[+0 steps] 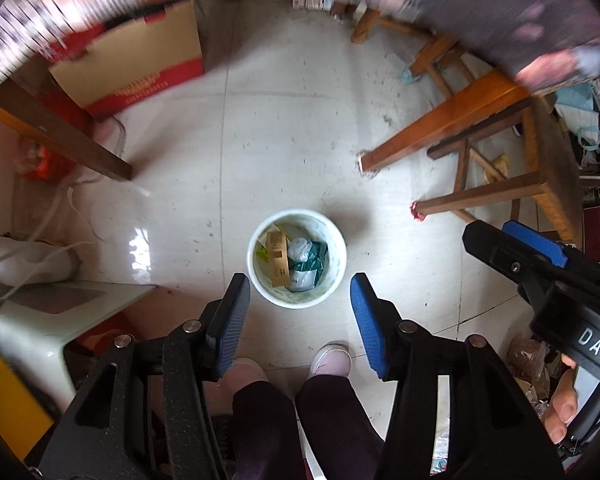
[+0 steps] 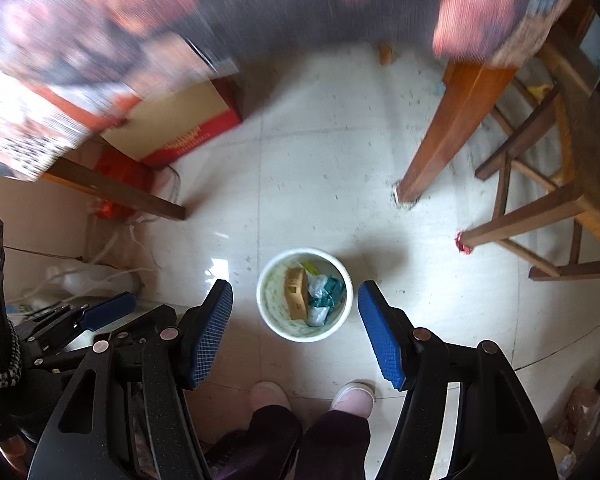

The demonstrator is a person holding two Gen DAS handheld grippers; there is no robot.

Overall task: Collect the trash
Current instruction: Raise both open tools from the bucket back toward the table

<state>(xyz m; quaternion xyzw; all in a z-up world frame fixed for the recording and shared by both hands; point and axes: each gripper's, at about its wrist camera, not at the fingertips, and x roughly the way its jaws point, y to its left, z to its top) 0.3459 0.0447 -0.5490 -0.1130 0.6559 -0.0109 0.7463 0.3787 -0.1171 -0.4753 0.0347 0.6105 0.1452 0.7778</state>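
Left gripper [image 1: 298, 304] wide open and holding nothing, blue fingers [image 1: 366, 312] spread apart; white trash bin [image 1: 297, 257] right between the finger tips, standing on the pale tiled floor [image 1: 284, 128]; inside it a brown carton [image 1: 278, 258], a green wrapper [image 1: 314, 262] and crumpled clear plastic [image 1: 299, 249]; right gripper [image 2: 296, 316] also wide open and empty, same bin [image 2: 305, 294] between its fingers [image 2: 376, 332]; pink shoes [image 2: 350, 398] just below the fingers; wooden stool leg [image 2: 452, 132] up and to the right.
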